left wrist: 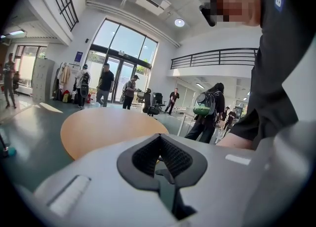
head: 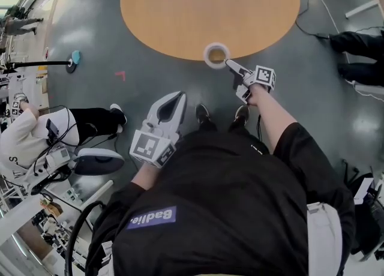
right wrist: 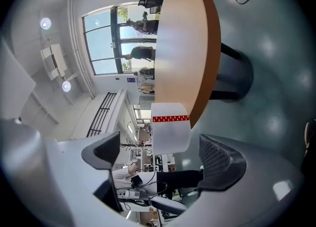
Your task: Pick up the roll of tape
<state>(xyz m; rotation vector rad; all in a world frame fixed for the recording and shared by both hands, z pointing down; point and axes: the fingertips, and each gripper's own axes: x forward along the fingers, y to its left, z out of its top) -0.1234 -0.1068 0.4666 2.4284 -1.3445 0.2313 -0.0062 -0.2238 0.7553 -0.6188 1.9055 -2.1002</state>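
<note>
A white roll of tape (head: 216, 54) lies flat at the near edge of the round wooden table (head: 210, 5). In the right gripper view the roll (right wrist: 170, 127) shows a red stripe and sits just ahead of and between the two pads (right wrist: 219, 159), with a gap on each side. My right gripper (head: 230, 64) is open, turned on its side, its tips right beside the roll. My left gripper (head: 174, 104) hangs lower and nearer to me, above the floor, with its jaws closed together and nothing in them. In its own view the table (left wrist: 106, 127) lies ahead.
The table's dark pedestal (right wrist: 232, 78) stands below the top. A seated person (head: 36, 131) and a chair base (head: 96, 162) are at the left. Cables (head: 312, 26) run over the floor at the right. Several people (left wrist: 104, 83) stand by the far windows.
</note>
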